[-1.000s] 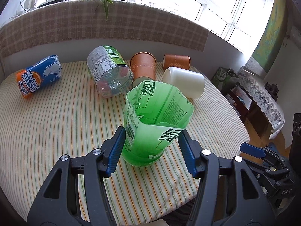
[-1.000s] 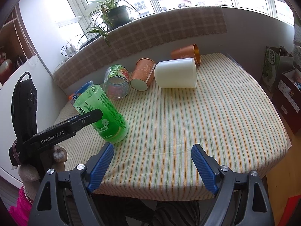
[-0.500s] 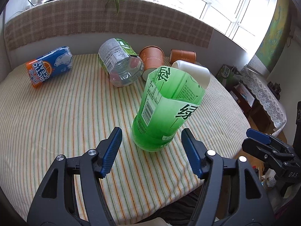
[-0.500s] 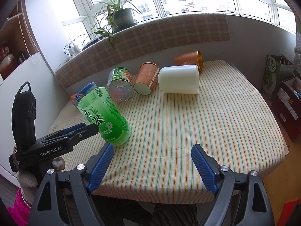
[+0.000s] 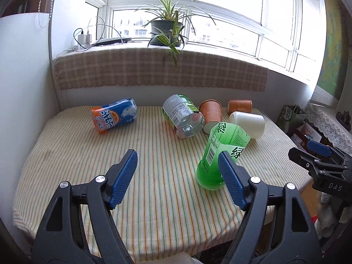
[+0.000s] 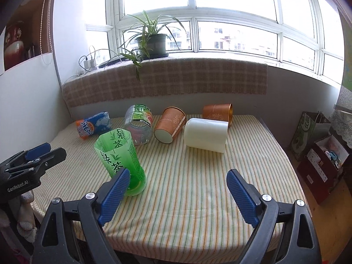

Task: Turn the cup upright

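Note:
A green cut-bottle cup (image 5: 220, 151) stands upright on the striped tablecloth, mouth up; it also shows in the right wrist view (image 6: 120, 154). My left gripper (image 5: 178, 171) is open and empty, drawn back from the cup, which sits by its right finger. My right gripper (image 6: 176, 189) is open and empty near the table's front edge, the cup by its left finger. A white cup (image 6: 205, 135), two orange cups (image 6: 169, 124) (image 6: 217, 113), a clear cut bottle (image 6: 139, 124) and a blue-orange can cup (image 6: 93, 125) lie on their sides.
The table (image 5: 66, 154) is covered in a striped cloth; its front edge is close below my grippers. A plaid-covered sill (image 6: 165, 81) with a potted plant (image 6: 151, 44) runs behind. Bags and boxes (image 6: 316, 149) stand on the floor at the right.
My left gripper has let go of the green cup and pulled back and to the left; the cup stays standing upright. The right gripper has risen slightly.

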A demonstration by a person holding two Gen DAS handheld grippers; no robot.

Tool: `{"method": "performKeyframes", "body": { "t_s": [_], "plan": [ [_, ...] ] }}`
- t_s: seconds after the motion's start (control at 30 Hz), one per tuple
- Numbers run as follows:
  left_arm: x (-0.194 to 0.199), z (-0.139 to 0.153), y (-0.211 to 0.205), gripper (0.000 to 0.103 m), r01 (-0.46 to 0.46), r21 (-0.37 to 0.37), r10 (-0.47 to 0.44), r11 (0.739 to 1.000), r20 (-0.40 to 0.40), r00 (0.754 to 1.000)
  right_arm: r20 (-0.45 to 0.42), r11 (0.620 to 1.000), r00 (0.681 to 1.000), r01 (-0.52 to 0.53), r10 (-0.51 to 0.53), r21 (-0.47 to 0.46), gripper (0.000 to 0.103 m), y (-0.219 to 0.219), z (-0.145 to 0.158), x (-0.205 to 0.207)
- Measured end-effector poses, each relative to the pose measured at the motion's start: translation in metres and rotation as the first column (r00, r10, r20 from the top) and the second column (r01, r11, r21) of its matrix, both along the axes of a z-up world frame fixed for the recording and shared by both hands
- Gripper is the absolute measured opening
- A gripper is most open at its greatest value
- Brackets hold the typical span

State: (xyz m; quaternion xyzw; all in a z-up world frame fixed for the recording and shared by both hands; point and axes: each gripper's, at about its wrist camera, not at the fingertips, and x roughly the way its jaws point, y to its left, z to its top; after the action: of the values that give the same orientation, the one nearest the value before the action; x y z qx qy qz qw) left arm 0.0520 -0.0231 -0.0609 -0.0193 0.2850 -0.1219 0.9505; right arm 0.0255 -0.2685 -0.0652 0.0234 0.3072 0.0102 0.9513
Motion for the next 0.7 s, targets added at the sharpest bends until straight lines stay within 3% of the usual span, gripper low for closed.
{"method": "performKeyframes", "body": {
  "t_s": [0.3,0.43,0.7],
  "plan": [
    [-0.022,0.019,0.007,0.083,-0.047,0.007,0.046,0.999,0.084,0.995,0.099,0.998,0.994,0.044,-0.039,-0.048,0.098,0.009,0.016,-0.003],
    [-0.03,0.025,0.005,0.101,-0.071,0.016,0.069,0.997,0.121,0.99,0.14,0.997,0.989,0.049,-0.039,-0.067,0.102,0.014,0.021,-0.007],
    [-0.035,0.036,0.0,0.102,-0.106,0.04,0.099,0.994,0.143,0.985,0.164,0.997,0.985,0.062,-0.052,-0.051,0.103,0.011,0.024,-0.009]
  ]
}}
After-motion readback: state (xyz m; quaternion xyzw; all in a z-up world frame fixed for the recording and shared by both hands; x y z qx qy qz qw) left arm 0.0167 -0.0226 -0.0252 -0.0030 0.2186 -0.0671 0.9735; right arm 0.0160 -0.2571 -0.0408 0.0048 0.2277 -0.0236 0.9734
